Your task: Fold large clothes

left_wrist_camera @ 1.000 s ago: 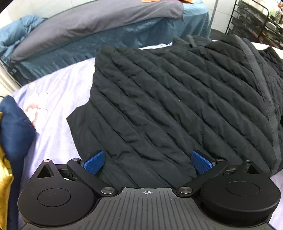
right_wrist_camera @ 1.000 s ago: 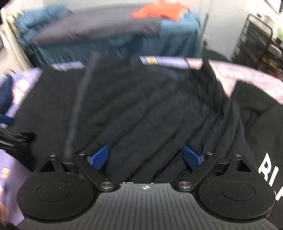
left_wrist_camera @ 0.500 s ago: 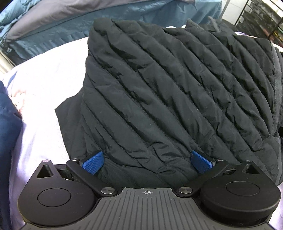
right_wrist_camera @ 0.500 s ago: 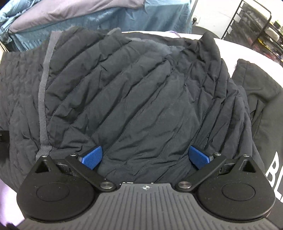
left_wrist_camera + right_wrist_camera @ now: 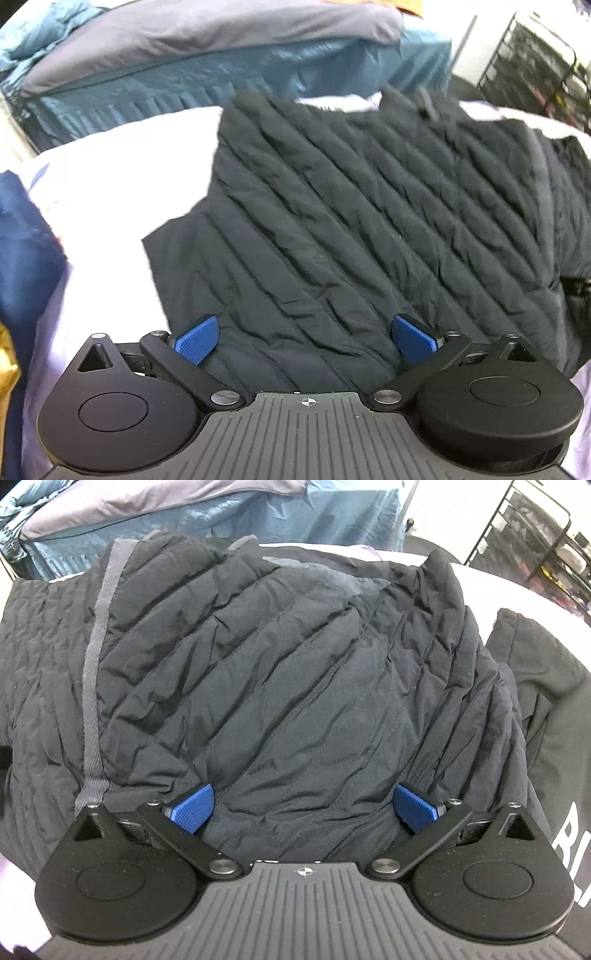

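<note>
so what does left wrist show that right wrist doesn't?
Left wrist only: bare white sheet left of the jacket, navy fabric at the frame edge. Right wrist only: grey trim strip, black garment with white lettering. Both: the black quilted jacket, blue bedding behind, left tongs and right tongs open.

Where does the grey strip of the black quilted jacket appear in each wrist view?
Left wrist: grey strip at far right, running down the black quilted jacket.
Right wrist: it runs down the left side.
Shared landmark: blue bedding behind the jacket.
</note>
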Demonstrator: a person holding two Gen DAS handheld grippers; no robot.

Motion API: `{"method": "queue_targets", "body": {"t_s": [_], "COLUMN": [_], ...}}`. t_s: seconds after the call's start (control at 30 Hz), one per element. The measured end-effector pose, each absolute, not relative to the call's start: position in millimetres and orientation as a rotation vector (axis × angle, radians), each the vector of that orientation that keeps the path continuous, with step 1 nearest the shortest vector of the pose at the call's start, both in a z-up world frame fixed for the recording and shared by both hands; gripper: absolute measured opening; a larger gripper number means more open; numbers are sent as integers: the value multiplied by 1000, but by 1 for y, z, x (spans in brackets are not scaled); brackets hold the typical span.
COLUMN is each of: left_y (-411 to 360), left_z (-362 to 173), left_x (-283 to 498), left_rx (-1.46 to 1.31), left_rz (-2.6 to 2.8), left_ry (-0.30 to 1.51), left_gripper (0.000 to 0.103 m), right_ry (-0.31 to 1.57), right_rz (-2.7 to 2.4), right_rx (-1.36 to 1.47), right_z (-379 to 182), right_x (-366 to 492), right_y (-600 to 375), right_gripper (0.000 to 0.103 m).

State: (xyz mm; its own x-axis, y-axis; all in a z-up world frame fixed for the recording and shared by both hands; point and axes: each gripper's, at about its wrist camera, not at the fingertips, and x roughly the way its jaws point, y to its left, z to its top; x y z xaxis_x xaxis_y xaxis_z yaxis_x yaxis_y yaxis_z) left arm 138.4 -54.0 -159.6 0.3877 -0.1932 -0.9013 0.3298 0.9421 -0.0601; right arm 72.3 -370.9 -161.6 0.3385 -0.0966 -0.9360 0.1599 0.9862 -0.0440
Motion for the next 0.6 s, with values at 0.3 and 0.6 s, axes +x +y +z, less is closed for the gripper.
{"method": "queue_targets", "body": {"t_s": [0.3,0.6], "left_y": [10,33], "left_z": [-140,-149], "left_x": [117,101], "left_rx": [11,-78], "left_rz": [-271,-220], "left_ry": [1110,1148], "left_gripper": [103,103], "right_ry": [1126,1032], "right_rz": [-121,-139], "right_rx": [123,181], "right_z": [-129,-100], "right_x": [44,13], "right_y": [-386,-406], "right_gripper": [102,102]}}
